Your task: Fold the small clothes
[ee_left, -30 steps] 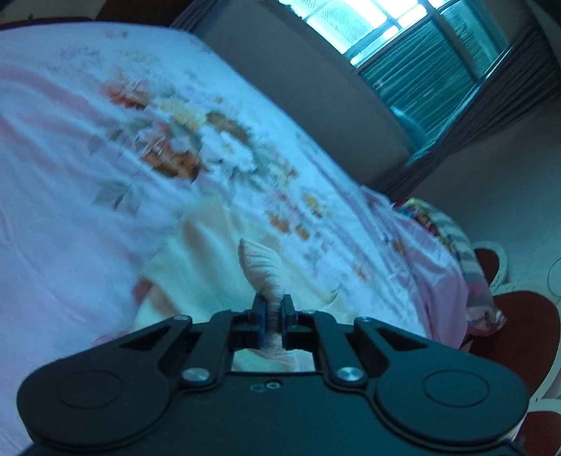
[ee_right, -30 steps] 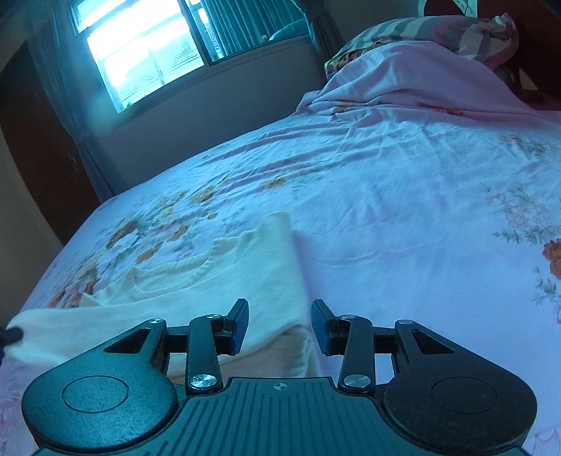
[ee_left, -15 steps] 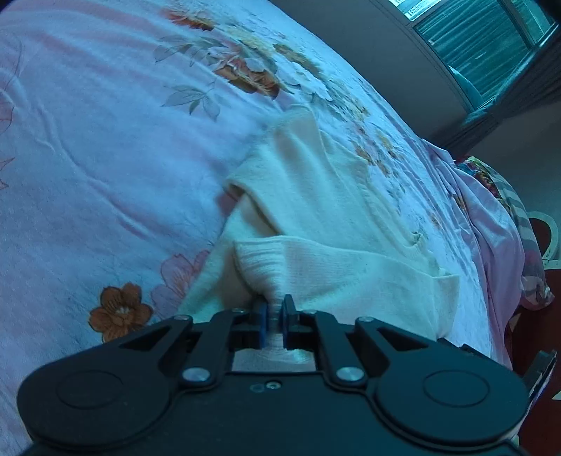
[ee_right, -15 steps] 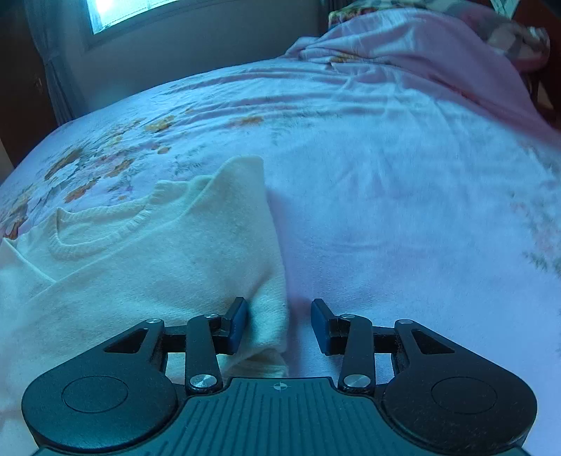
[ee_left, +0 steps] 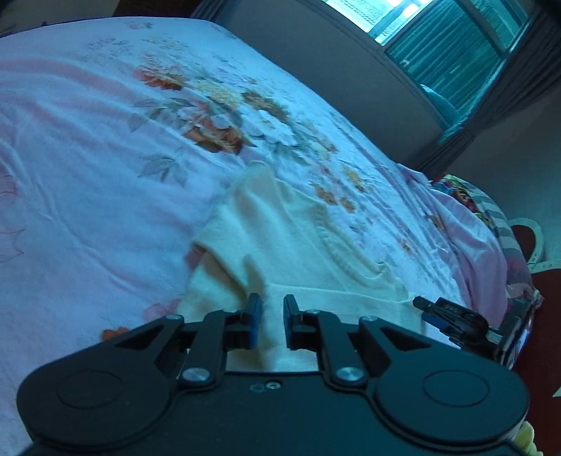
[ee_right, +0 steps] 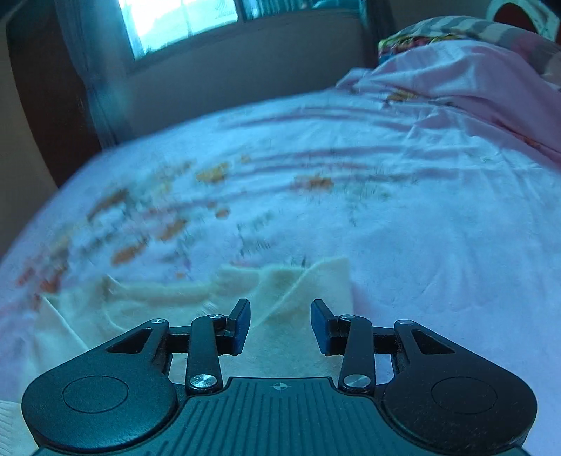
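Note:
A cream knit sweater (ee_left: 298, 245) lies flat on the flowered pink bedsheet (ee_left: 87, 210), one sleeve laid across its body. My left gripper (ee_left: 270, 322) hovers low over the sweater's near part. Its jaws are opening, and the cloth lies under the gap with no pad pressing on it. My right gripper (ee_right: 280, 326) stands open over the sweater (ee_right: 157, 308), near its right shoulder corner, with nothing pinched. One of the right gripper's fingers (ee_left: 426, 307) shows in the left wrist view, at the sweater's right edge.
The bedsheet (ee_right: 420, 228) spreads wide around the sweater. A bunched pink cover and striped pillow (ee_right: 455, 31) lie at the bed's head. A wall with a curtained window (ee_left: 448, 45) runs along the far side. A red and white headboard (ee_left: 526, 238) stands at the right.
My left gripper has let go of the ribbed sleeve cuff and its jaws have parted; the sleeve now lies on the sweater. My right gripper has slid over the sweater towards its shoulder.

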Tool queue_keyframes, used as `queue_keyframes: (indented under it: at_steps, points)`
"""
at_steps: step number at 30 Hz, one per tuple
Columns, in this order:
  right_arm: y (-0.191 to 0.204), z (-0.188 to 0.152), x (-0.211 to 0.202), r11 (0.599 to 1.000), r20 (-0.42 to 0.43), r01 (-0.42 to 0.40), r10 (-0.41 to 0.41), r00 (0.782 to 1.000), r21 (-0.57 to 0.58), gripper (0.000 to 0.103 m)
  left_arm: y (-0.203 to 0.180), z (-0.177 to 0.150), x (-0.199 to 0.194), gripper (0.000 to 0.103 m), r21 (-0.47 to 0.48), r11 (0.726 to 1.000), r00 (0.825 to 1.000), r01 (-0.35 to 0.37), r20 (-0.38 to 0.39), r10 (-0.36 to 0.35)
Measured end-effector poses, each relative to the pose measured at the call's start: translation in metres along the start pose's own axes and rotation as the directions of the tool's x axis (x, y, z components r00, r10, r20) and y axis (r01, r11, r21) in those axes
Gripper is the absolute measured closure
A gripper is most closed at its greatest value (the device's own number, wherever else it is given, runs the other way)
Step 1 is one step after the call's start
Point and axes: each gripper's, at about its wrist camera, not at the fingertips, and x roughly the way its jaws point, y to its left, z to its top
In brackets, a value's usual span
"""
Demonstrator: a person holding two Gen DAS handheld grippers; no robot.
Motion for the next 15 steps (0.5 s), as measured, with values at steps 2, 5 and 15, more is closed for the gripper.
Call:
queue_keyframes:
  at_steps: [2,5,15]
  points:
    - [-0.010,-0.005,0.022,0.996,-0.044,0.090,-0.091,0.995,-0.027,0.064,0.009,0.000,-0.003,0.093,-0.003,1.000,1.000,-0.023,-0.005,0.023]
    - [-0.021,-0.005,0.028,0.996,-0.057,0.086,-0.086,0.995,-0.001,0.064,0.010,-0.001,-0.002,0.093,0.001,1.000,1.000,-0.021,-0.014,0.021]
    - [-0.008,-0.003,0.028,0.991,-0.076,0.117,-0.122,0.990,-0.060,0.064,-0.001,-0.012,0.056,0.088,0.028,0.999,0.993,-0.035,-0.114,0.038]
